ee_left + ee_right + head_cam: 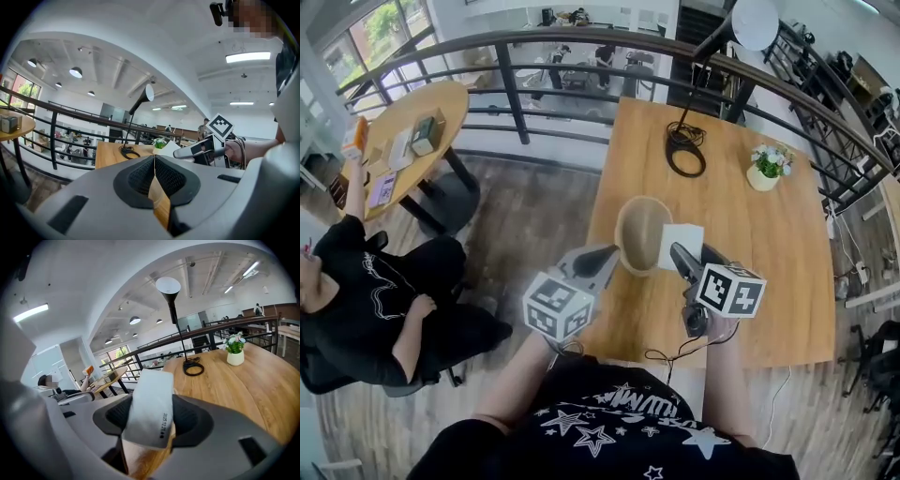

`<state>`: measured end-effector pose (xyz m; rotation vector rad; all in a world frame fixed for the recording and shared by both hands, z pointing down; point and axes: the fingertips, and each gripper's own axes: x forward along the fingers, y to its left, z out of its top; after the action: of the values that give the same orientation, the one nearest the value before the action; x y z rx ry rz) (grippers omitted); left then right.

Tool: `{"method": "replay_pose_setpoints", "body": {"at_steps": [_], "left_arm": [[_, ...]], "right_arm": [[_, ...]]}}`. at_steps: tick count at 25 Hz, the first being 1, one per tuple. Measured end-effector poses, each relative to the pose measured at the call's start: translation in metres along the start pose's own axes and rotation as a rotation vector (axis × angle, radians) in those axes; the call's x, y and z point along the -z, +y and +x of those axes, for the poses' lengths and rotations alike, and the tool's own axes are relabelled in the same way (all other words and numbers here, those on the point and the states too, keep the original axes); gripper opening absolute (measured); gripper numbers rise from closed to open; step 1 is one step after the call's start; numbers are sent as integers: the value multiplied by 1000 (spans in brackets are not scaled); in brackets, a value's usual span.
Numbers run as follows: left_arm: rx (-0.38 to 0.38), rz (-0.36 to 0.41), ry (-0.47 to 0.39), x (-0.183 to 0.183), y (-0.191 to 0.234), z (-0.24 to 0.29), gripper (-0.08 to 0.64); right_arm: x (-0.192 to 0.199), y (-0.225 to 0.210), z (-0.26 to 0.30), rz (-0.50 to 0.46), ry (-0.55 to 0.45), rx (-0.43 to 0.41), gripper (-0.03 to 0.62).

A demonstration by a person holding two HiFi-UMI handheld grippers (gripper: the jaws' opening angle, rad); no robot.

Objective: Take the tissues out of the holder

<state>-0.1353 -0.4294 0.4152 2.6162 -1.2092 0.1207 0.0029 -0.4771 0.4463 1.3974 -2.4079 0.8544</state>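
Your right tongs (pixel 152 418) are pinching the white tissue pack (pixel 151 383), likely soft and light, mid-body; left tongs (pixel 154 161) are sitting closed.

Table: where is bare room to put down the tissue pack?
Bare wood lies right of the holder, between the plant pot and the table's near edge. Crowded: the middle, with holder, left gripper and right gripper, and the far edge with the lamp cable.
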Motion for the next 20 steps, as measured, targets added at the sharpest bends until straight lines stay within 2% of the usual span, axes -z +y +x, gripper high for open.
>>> {"method": "replay_pose_setpoints", "body": {"at_steps": [13, 20], "left_arm": [[-57, 42, 14, 4, -94, 10, 15], [-160, 43, -17, 10, -136, 1, 15]], "right_arm": [[25, -37, -75, 16, -10, -114, 262], [51, -58, -105, -1, 43, -197, 262]]}}
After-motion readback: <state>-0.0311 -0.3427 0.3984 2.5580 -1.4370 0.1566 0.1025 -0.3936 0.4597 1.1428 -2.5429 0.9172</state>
